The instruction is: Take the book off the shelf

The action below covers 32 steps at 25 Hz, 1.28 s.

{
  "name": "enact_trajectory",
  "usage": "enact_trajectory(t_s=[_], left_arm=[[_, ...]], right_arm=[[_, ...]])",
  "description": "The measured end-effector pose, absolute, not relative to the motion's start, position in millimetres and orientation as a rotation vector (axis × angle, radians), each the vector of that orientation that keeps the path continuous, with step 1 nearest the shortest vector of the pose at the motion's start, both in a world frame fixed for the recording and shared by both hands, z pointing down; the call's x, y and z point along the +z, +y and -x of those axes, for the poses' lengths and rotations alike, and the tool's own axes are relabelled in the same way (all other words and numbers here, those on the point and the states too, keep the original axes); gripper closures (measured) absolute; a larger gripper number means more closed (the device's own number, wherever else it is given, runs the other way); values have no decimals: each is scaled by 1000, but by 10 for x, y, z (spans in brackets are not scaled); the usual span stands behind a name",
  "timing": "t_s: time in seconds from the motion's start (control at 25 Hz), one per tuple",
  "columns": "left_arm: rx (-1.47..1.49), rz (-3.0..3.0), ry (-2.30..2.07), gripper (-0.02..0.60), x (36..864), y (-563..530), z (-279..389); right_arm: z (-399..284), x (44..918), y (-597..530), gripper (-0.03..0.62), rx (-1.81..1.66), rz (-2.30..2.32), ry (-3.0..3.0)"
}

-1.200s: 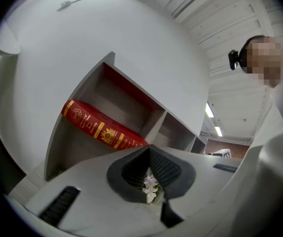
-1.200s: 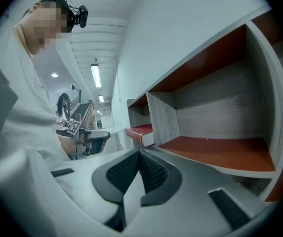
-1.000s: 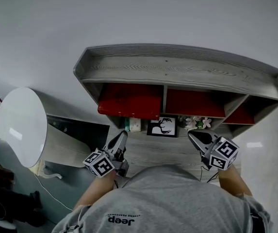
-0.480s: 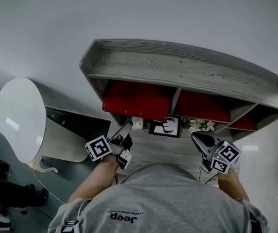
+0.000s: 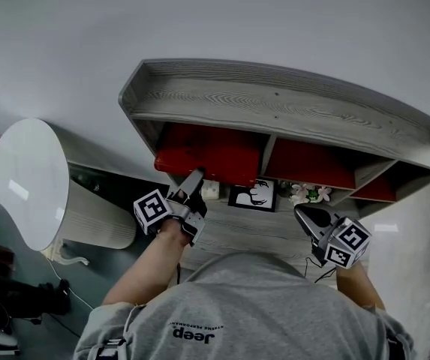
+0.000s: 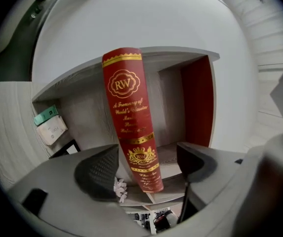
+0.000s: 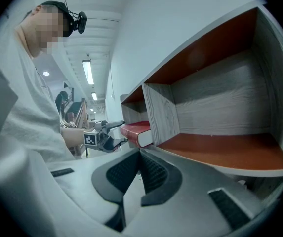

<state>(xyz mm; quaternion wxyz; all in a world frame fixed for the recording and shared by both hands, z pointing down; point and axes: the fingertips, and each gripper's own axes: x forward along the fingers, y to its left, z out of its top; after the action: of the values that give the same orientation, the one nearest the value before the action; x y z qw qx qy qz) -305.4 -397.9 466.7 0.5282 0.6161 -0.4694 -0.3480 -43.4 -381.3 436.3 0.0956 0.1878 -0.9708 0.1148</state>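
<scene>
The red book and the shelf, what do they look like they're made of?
Book: probably a hardcover in red cloth or leatherette, slightly glossy, with gold stamped lettering on the spine.
Shelf: grey wood or wood-look laminate, matte, with visible grain lines and red panels inside.

Left tongs [image 5: 196,177] now higher, at the red book [image 6: 131,112], jaws opening around its spine

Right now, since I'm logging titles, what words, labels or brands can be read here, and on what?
"RW": red book spine, top emblem.
"A Treasury of World's": same spine; the lines below are blurred.
"Jeep": grey shirt; the small print beside it is unreadable.
Small boxes: print too small to read.
</scene>
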Motion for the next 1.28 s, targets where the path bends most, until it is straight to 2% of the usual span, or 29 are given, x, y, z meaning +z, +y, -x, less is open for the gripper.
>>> enact_trajectory(t_s=[0.88,0.92,0.96,1.0,1.04,1.28], left_arm=[[-888,-1364,-1172,210,4707,-4395,3173],[-878,-1357,-1180,218,4719,-4390,3175],[-861,-1350,-1190,246,4736,-4383,3176],[-846,-1347,-1196,305,4748,-4375,3171],[-837,-1352,-1193,319,4749,-4370,3161],[-874,-1358,-1161,338,4712,-4280,3133]], right_arm=[[193,4408,-3786,573,349,-576,-2867],[186,4409,-3786,573,348,-576,-2867],[180,4410,-3786,572,347,-575,-2868],[177,4410,-3786,572,347,-573,-2870],[173,4408,-3787,572,348,-571,-2872],[137,4421,-3802,572,356,-564,-2880]])
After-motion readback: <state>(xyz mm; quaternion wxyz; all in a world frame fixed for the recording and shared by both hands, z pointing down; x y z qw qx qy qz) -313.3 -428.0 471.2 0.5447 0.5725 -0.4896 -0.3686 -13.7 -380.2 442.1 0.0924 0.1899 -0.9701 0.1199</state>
